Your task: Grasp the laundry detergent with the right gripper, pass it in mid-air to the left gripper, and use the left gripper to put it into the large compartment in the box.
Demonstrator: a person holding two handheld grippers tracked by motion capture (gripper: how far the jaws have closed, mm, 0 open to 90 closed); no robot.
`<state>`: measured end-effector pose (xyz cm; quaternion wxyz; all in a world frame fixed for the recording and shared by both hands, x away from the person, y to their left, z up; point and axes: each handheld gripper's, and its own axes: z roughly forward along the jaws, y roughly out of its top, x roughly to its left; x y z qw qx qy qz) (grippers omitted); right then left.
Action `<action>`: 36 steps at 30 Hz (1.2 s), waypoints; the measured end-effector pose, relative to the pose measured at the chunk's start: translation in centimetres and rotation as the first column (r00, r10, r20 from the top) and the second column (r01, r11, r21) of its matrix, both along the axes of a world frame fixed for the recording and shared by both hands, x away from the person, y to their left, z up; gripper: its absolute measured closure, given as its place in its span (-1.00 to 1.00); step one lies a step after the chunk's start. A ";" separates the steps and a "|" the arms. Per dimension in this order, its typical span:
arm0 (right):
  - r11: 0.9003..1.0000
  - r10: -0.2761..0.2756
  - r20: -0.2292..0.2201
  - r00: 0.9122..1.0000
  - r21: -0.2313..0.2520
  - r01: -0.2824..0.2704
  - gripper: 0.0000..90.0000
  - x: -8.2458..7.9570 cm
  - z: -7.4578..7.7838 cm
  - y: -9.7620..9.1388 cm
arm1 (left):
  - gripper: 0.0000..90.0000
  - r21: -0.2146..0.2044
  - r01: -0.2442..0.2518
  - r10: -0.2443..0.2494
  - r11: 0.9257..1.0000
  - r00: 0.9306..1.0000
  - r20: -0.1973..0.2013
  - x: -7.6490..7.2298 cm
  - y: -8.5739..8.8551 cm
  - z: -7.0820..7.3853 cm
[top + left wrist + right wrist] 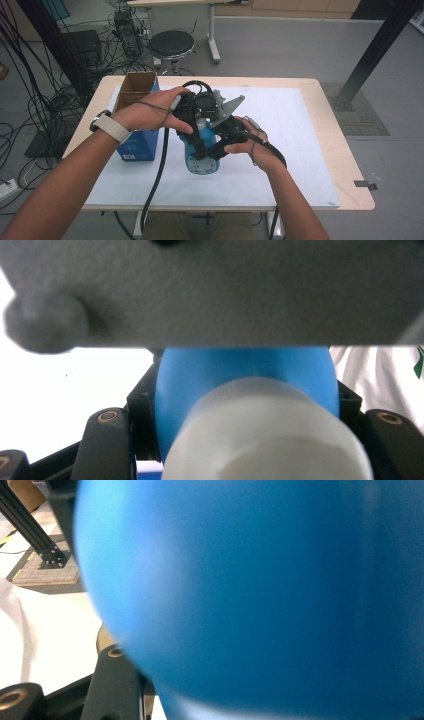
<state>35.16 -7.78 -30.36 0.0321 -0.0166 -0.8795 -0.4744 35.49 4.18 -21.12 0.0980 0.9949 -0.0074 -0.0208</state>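
Note:
A blue bottle point(200, 157) with a white cap stands on the white mat. My left gripper point(194, 114) comes down over its top. In the left gripper view the white cap point(265, 440) and the blue shoulder point(240, 370) sit tight between the two black jaws, which are shut on the bottle. My right gripper point(226, 134) is shut on the bottle's body from the right side. In the right gripper view the blue bottle point(260, 595) is blurred and very close, and one black finger point(112, 680) shows at its left. The right gripper's grey plate point(210, 290) crosses the top of the left gripper view.
A blue box point(134, 145) with an open cardboard top stands at the mat's left, just behind the left wrist. The white mat point(295, 150) covers most of the wooden table point(345, 150). A stool point(171, 45) and cables lie beyond the far edge.

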 end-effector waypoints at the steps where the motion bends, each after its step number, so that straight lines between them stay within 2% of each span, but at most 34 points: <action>1: 1.000 0.001 0.002 1.000 0.001 -0.001 -0.04 0.0 0.0 0.0 | -0.17 -0.002 0.002 -0.002 1.000 1.000 0.002 0.0 0.0 0.0; 23: 1.000 -0.001 0.009 1.000 -0.002 0.001 -0.04 -0.1 0.0 -0.2 | -0.17 -0.014 -0.006 0.006 1.000 1.000 0.006 -0.2 0.0 -0.1; 36: 1.000 0.001 0.014 1.000 0.008 -0.001 -0.05 -0.1 0.2 -0.2 | -0.17 -0.008 -0.008 0.008 1.000 1.000 0.013 -0.2 0.0 0.2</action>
